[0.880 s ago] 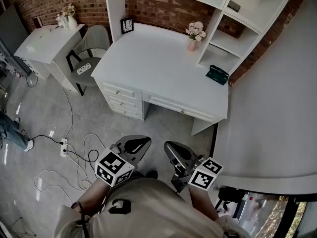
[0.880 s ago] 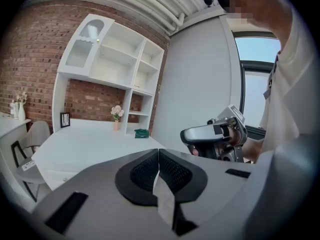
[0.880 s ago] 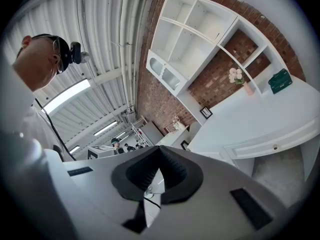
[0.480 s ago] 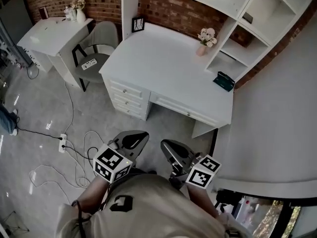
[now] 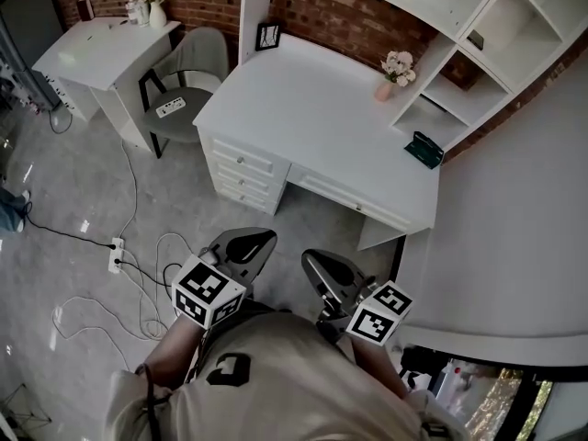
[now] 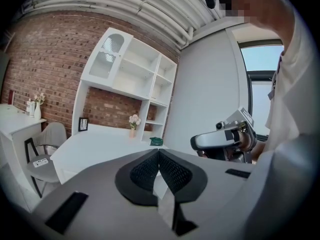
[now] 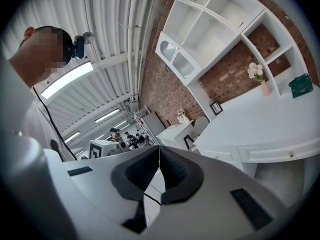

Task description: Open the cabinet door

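Looking down in the head view, you have the grey floor (image 5: 83, 200) filling the left half of the frame, with loose cables (image 5: 138, 288) trailing over it at lower left. A white desk (image 5: 312, 108) takes up the upper centre, its drawers (image 5: 243, 168) facing you, and its shelf hutch (image 5: 478, 26) rises along the upper right against the brick wall (image 5: 340, 12). A smaller white side table (image 5: 92, 49) stands at upper left, with a grey chair (image 5: 197, 58) between it and the desk.

The cabinet door (image 6: 107, 59) is the arched, glass-fronted one at the hutch's top left corner. It sits upper left in the left gripper view and upper centre in the right gripper view, looks shut, and is well apart from both of your grippers.

Your left gripper (image 5: 257, 243) and right gripper (image 5: 317, 266) hover side by side at lower centre, over the floor in front of the desk. Each gripper's own view shows its jaws pressed together with nothing between them.

On the desk you can see a black picture frame (image 5: 268, 35) at the back, a pink vase of flowers (image 5: 395, 67) beside the hutch, and a dark green box (image 5: 424, 150) at the right end.
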`<action>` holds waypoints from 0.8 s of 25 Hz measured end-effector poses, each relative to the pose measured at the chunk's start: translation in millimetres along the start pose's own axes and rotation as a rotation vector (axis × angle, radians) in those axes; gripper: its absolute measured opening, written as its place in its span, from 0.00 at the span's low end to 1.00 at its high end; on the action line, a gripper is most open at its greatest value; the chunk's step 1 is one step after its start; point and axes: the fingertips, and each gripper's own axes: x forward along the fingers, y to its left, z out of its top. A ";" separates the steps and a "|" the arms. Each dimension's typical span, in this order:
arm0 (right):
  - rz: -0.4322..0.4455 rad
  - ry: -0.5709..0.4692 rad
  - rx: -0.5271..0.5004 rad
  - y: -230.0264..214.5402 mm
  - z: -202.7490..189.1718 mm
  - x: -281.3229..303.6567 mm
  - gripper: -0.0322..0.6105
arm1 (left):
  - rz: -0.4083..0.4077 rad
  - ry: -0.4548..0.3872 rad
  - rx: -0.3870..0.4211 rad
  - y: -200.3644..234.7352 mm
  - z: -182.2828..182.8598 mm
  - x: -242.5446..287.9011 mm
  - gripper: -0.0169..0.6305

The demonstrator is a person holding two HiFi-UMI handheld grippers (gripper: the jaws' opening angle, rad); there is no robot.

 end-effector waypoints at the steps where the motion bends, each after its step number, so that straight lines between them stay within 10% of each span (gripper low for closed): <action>1: 0.000 0.006 -0.004 1.3 -1.1 1.7 0.09 | 0.002 0.000 -0.002 1.9 -0.3 -1.7 0.05; 20: 0.013 0.148 -0.040 19.1 -20.0 67.6 0.09 | 0.009 -0.054 -0.041 63.0 4.2 -36.1 0.05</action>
